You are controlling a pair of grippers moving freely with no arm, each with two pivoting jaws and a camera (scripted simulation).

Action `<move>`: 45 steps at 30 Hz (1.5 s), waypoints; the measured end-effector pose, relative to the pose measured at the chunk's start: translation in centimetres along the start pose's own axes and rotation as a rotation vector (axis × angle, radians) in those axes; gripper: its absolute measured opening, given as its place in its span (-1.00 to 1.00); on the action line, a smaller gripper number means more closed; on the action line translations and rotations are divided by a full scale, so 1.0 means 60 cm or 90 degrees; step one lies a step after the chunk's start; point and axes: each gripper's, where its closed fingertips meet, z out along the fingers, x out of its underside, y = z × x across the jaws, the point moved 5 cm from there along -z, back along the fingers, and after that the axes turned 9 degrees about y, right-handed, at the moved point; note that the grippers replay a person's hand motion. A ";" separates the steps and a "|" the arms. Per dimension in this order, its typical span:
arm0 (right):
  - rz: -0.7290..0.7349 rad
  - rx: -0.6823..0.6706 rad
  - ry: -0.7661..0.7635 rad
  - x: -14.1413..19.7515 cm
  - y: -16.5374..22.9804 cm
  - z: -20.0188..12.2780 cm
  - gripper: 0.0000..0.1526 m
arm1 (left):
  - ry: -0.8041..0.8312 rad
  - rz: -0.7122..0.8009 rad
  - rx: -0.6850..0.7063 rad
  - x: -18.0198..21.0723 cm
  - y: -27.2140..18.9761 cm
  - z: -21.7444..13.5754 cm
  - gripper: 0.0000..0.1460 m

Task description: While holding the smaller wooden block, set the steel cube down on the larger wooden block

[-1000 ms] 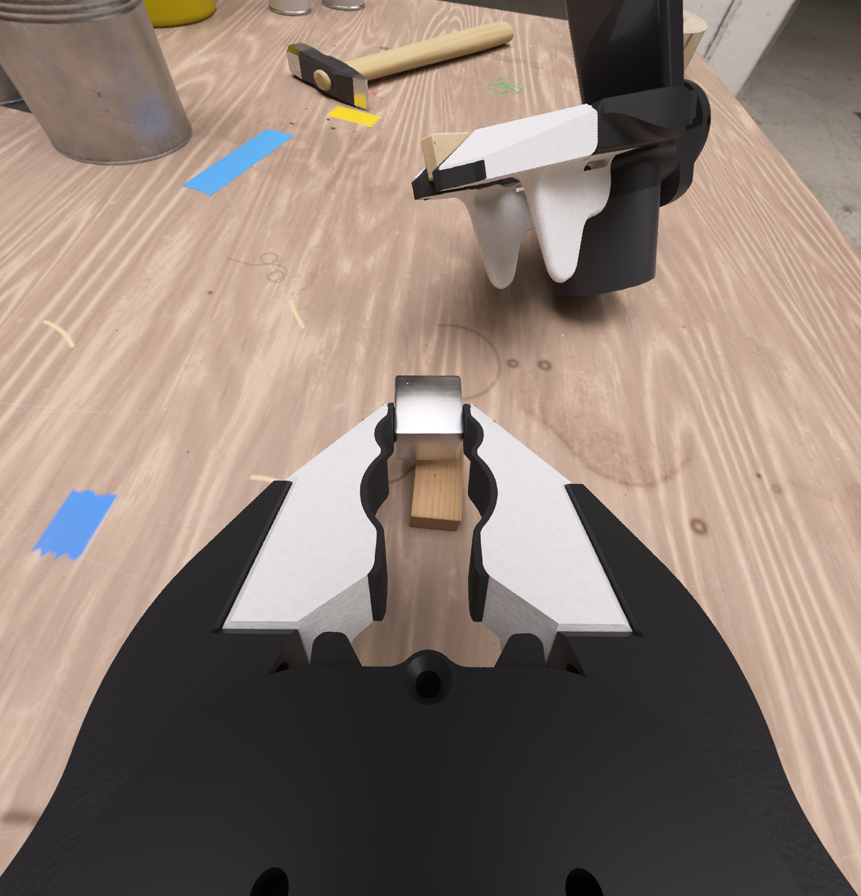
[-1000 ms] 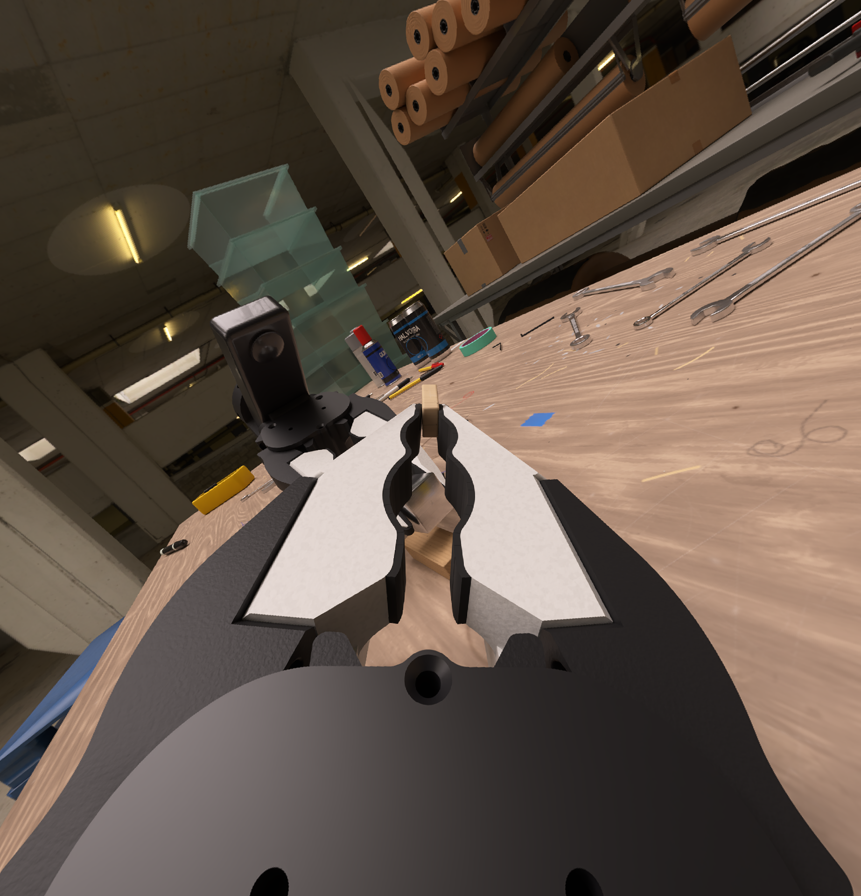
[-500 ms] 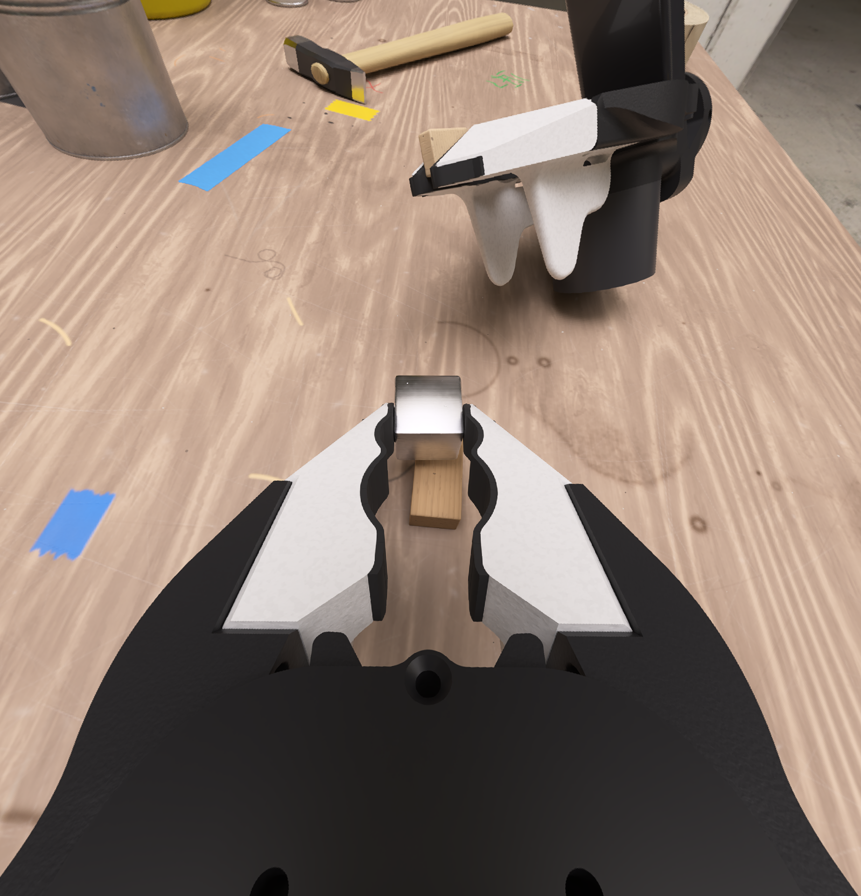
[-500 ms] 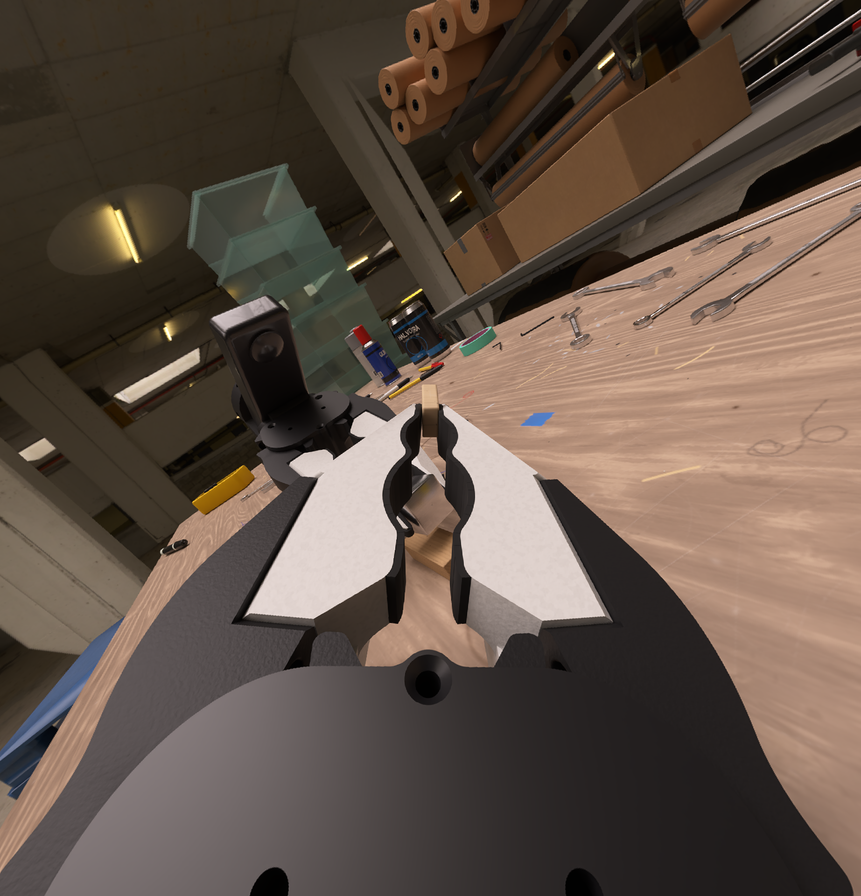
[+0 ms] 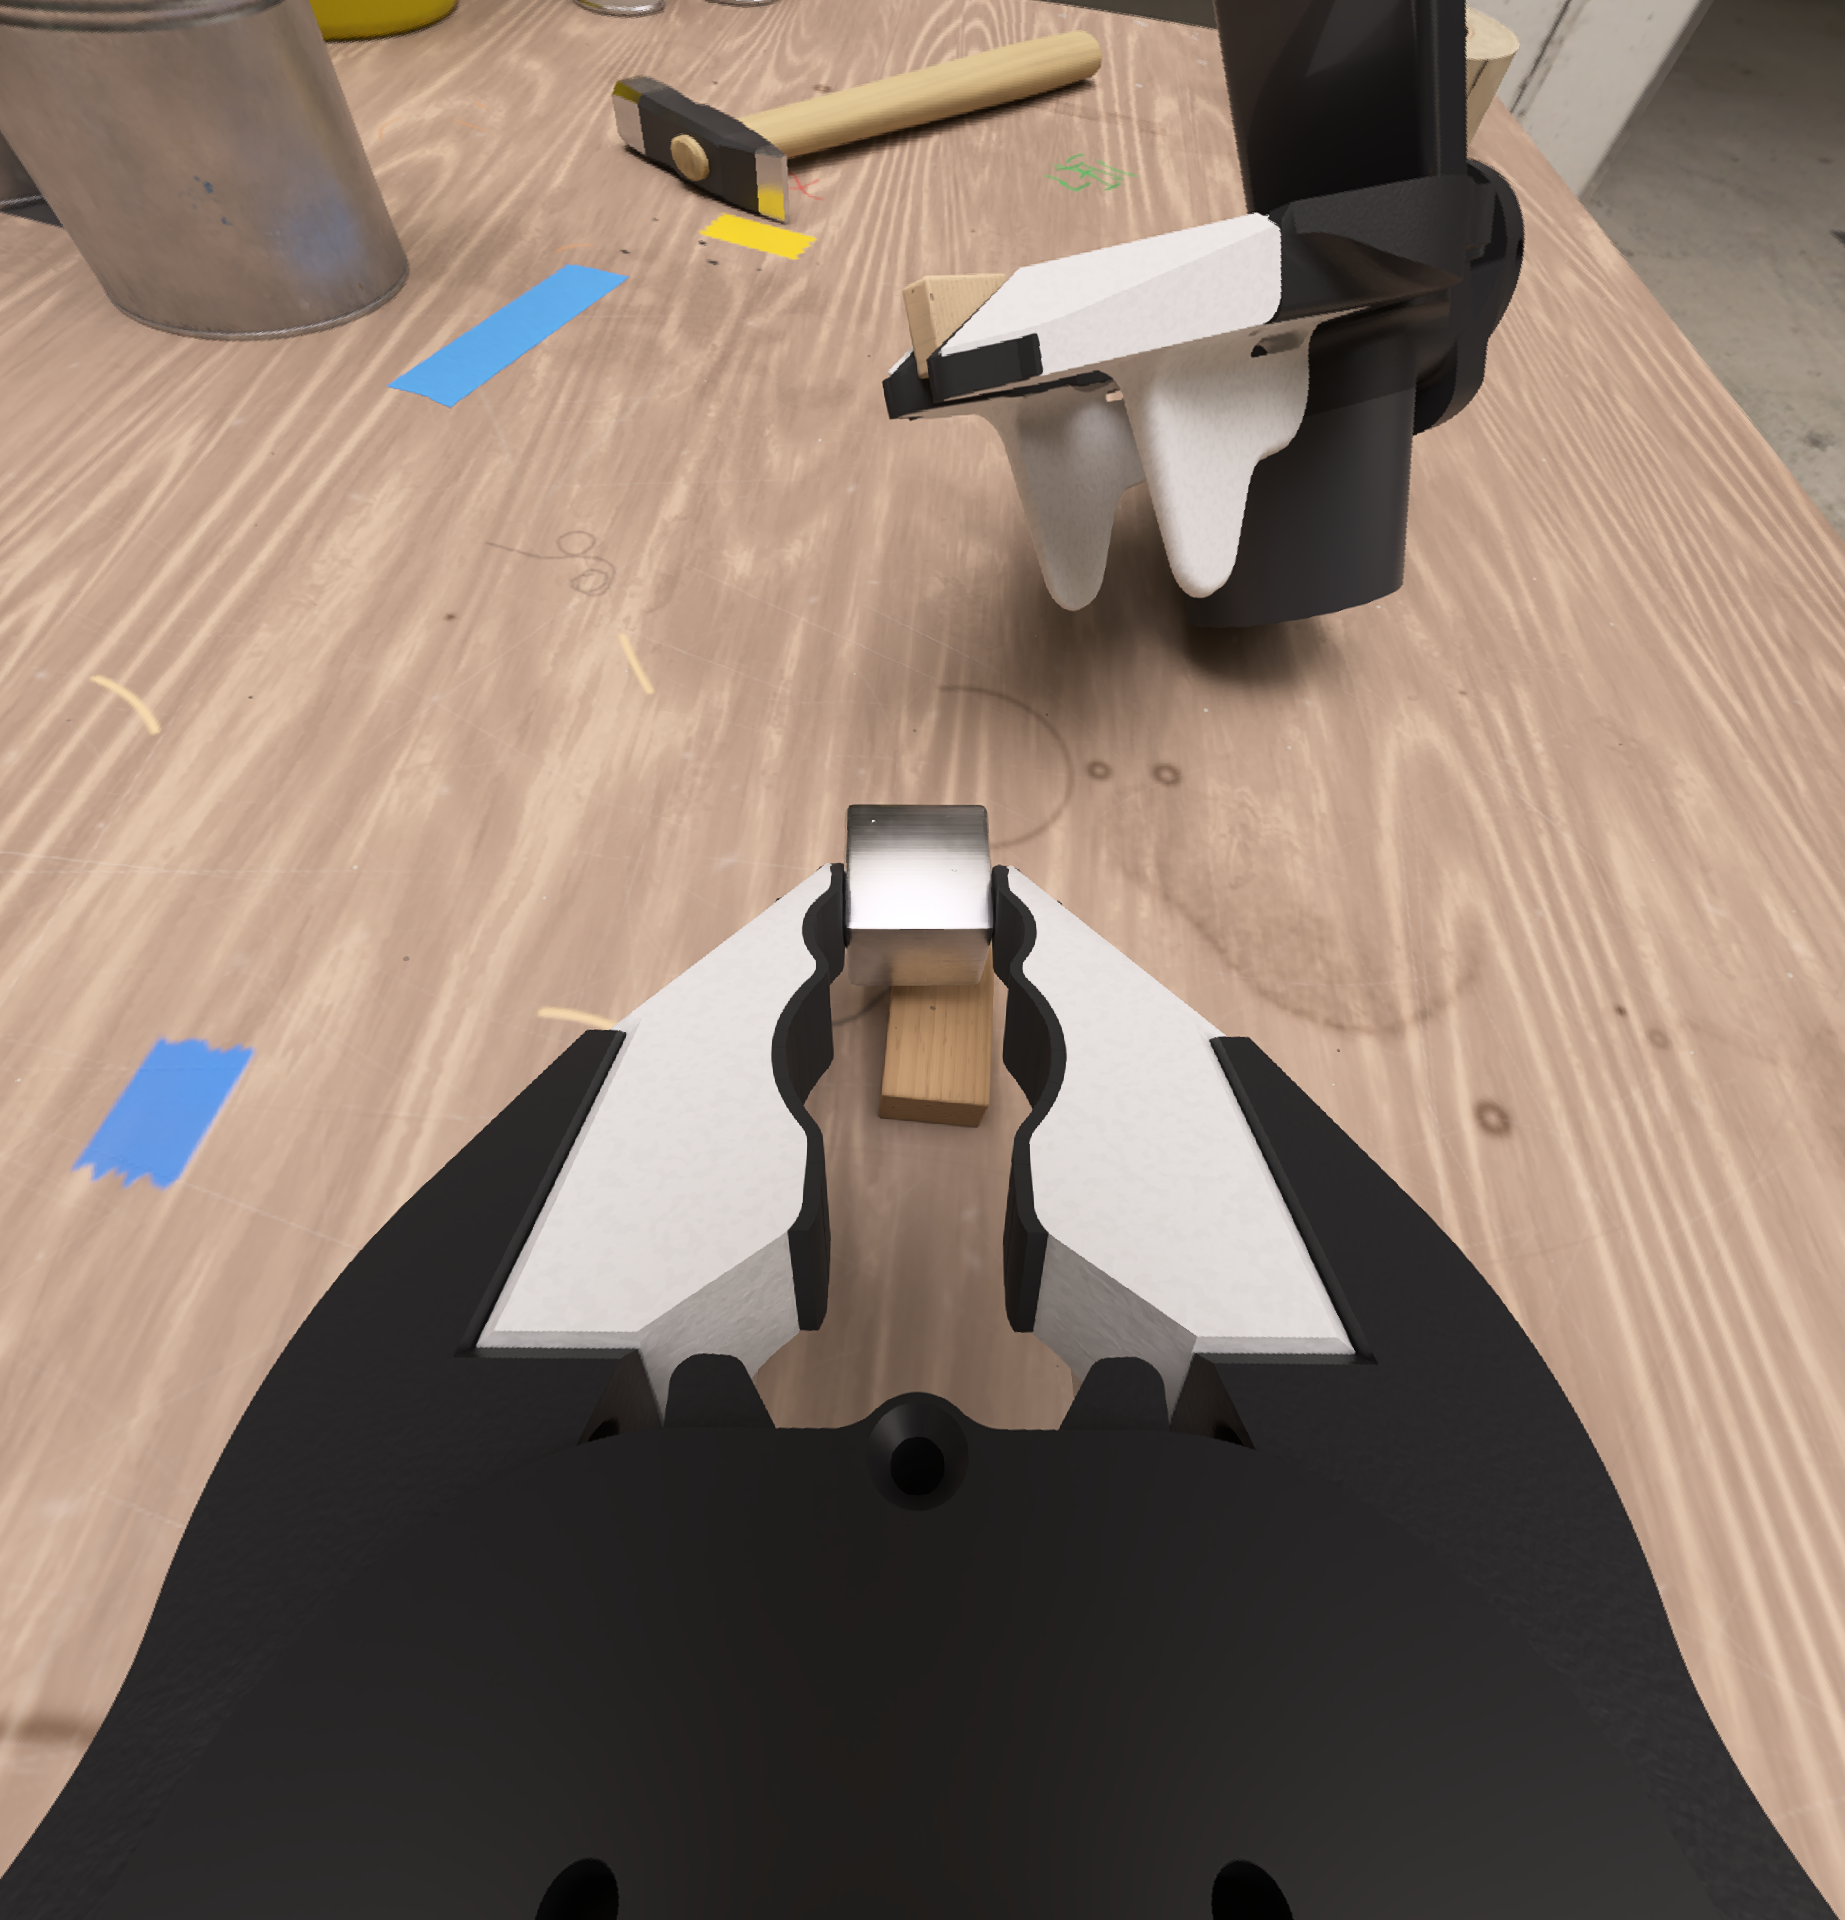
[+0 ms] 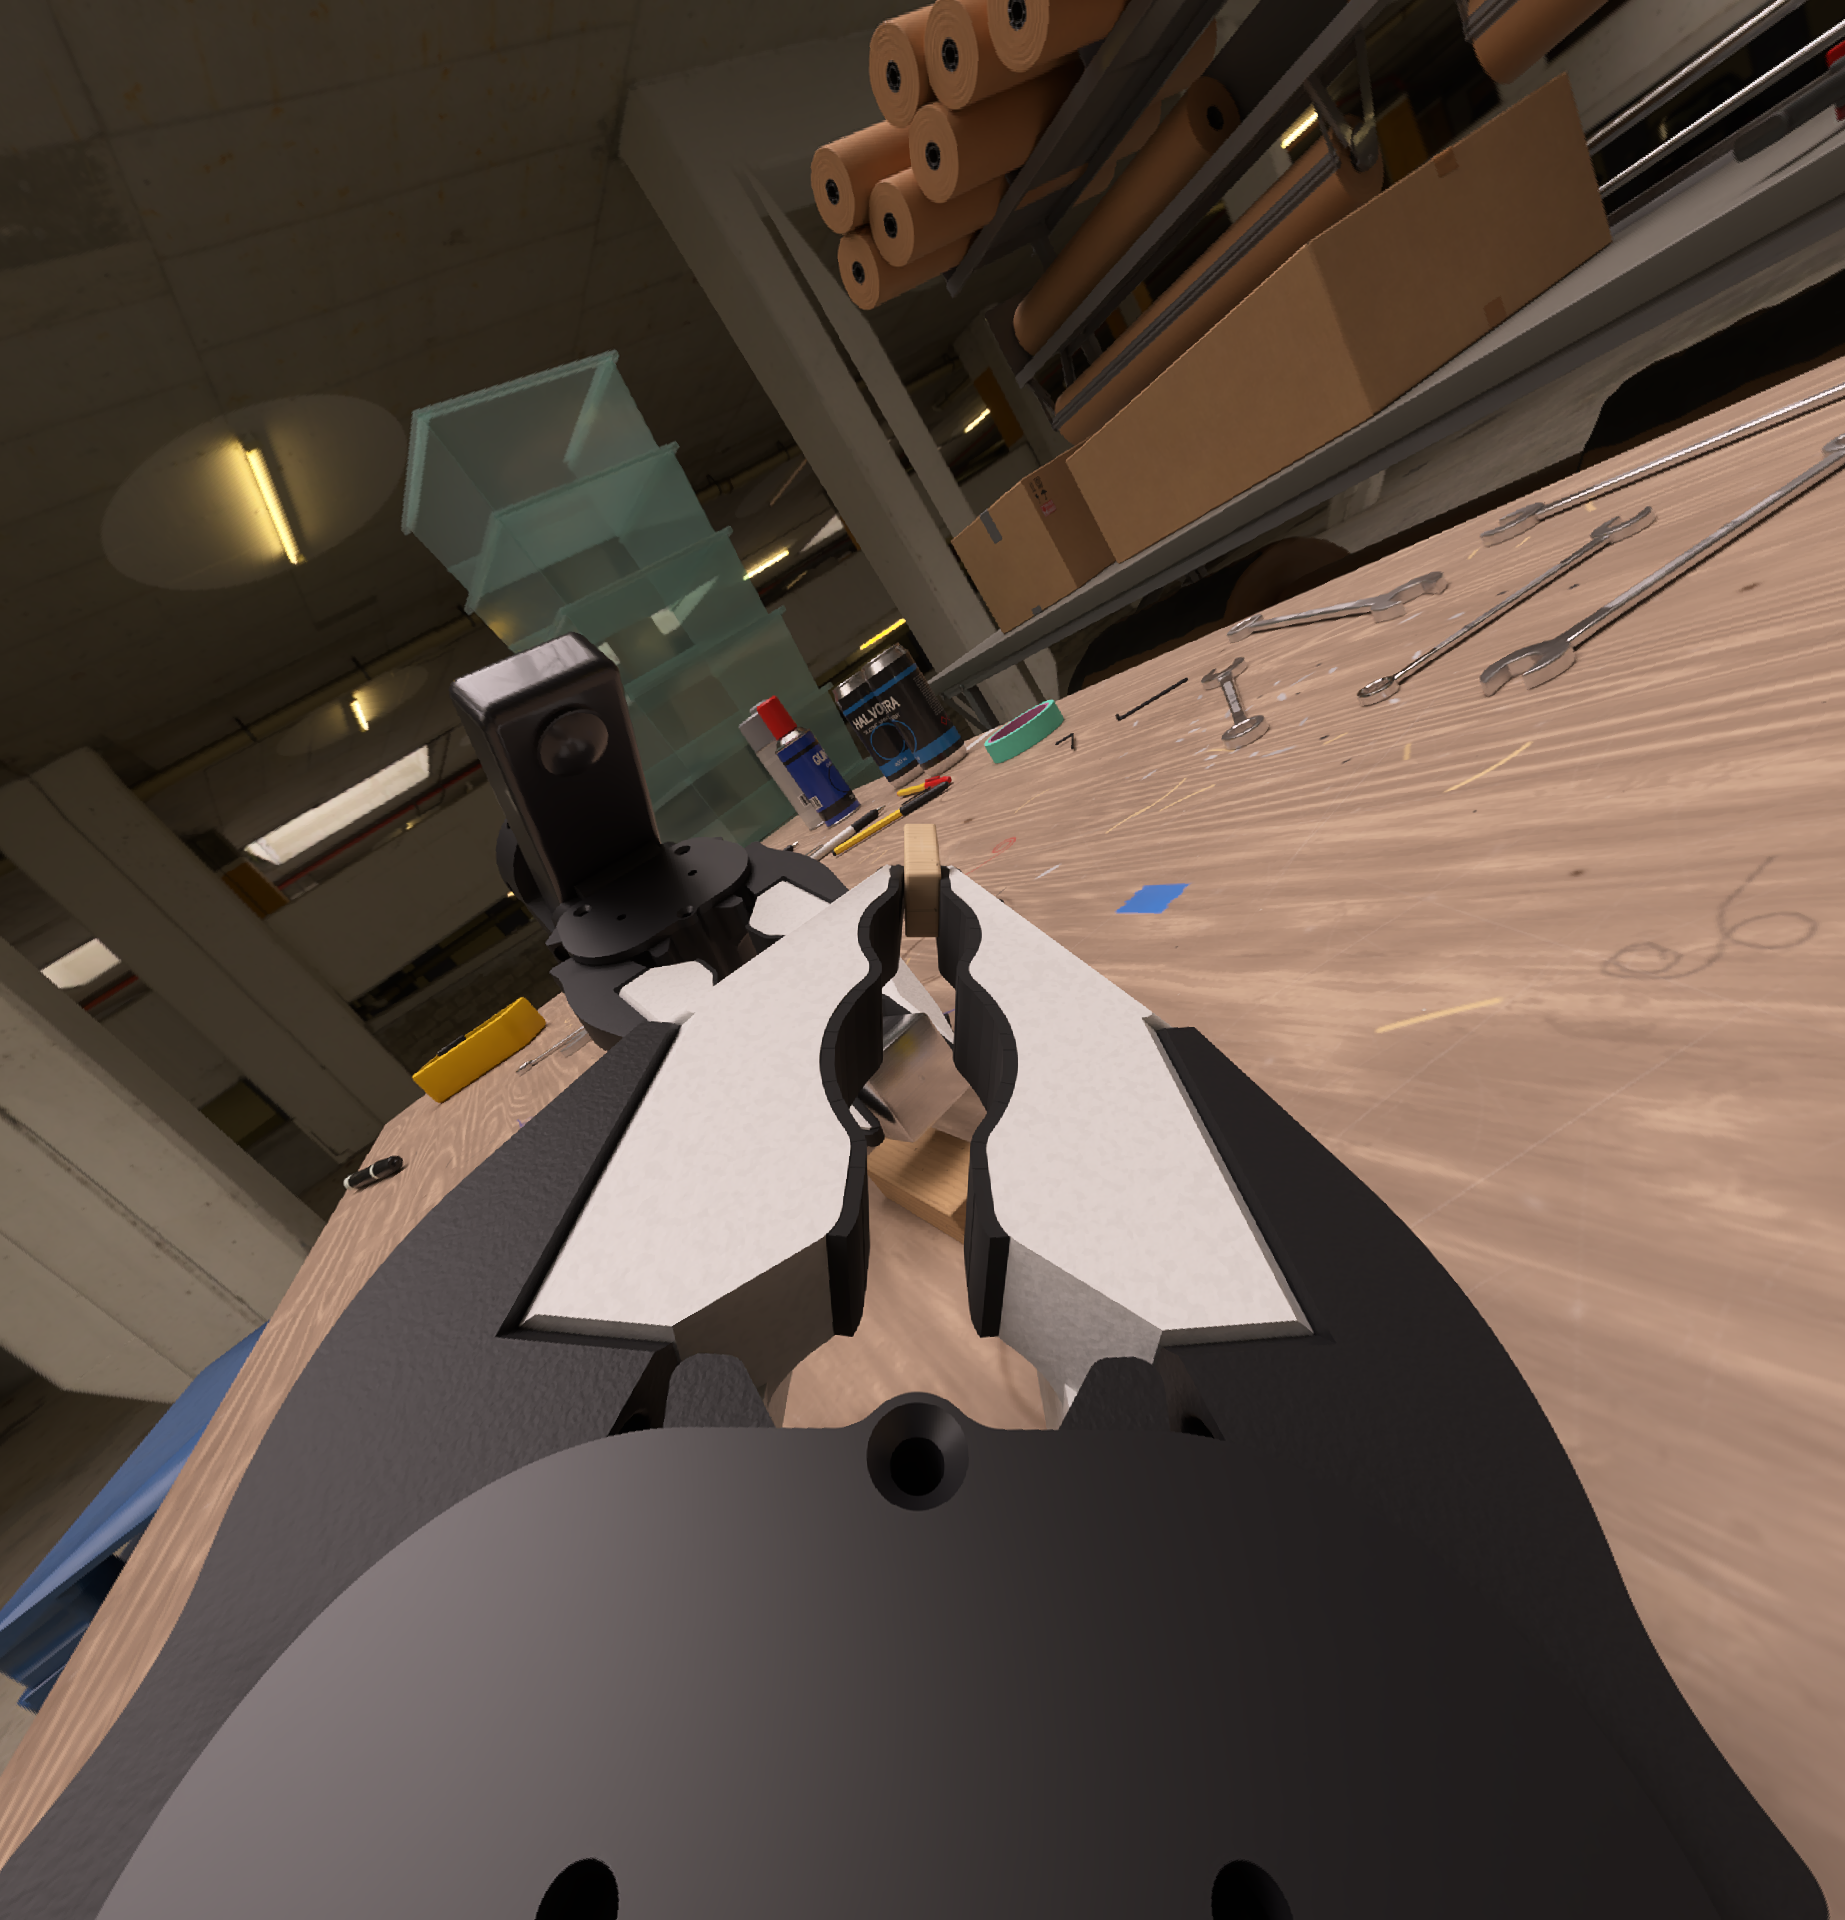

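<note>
My left gripper (image 5: pixel 918 894) is shut on the steel cube (image 5: pixel 916 868) and holds it over the far end of the larger wooden block (image 5: pixel 937 1051), which lies flat on the workbench. Whether the cube touches the block I cannot tell. My right gripper (image 6: pixel 920 894) is shut on the smaller wooden block (image 6: pixel 920 888), a thin pale piece held on edge above the bench. In the left wrist view the right gripper (image 5: pixel 923 364) hovers at the far right with the small block (image 5: pixel 939 307) at its tips. In the right wrist view the cube (image 6: pixel 913 1091) and larger block (image 6: pixel 923 1184) show between my fingers.
A hammer (image 5: pixel 845 109), a metal bucket (image 5: pixel 180 166) and blue tape strips (image 5: pixel 507 332) lie at the far side in the left wrist view. Wrenches (image 6: pixel 1520 623), cans (image 6: pixel 887 717) and a tape roll (image 6: pixel 1022 717) lie far off. The bench edge (image 5: pixel 1728 343) runs at the right.
The left wrist view has shifted slightly: the background has slid a little upward in the picture. Both grips are unchanged and the right gripper holds still.
</note>
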 end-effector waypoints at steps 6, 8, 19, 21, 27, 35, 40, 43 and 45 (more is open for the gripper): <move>0.000 0.002 0.005 0.000 0.000 0.001 -0.93 | -0.016 -0.009 0.013 -0.001 0.001 -0.005 -0.62; -0.004 0.004 0.006 0.001 0.000 0.002 -0.94 | -0.025 -0.010 0.020 -0.001 0.000 -0.008 -0.62; -0.006 -0.007 -0.009 -0.001 0.003 -0.002 -0.93 | 0.039 -0.004 0.041 0.009 -0.006 0.004 -0.62; -0.006 -0.012 -0.011 -0.001 0.003 -0.003 -0.93 | 0.044 -0.008 0.039 0.010 -0.005 0.006 -0.62; -0.006 -0.021 -0.016 -0.002 0.004 -0.004 -0.93 | 0.056 0.007 0.032 0.012 -0.008 0.008 -0.62; -0.003 -0.023 -0.007 -0.001 0.004 -0.002 -0.93 | 0.061 -0.012 0.053 0.012 -0.005 0.009 -0.62; -0.004 -0.016 0.000 0.000 0.003 -0.001 -0.93 | 0.056 -0.008 0.058 0.012 -0.007 0.009 -0.62; -0.005 -0.011 0.004 0.001 0.003 0.000 -0.93 | 0.053 0.001 0.066 0.011 -0.010 0.008 -0.47; -0.004 -0.007 0.006 0.001 0.002 0.001 -0.93 | 0.047 0.000 0.066 0.011 -0.009 0.007 -0.36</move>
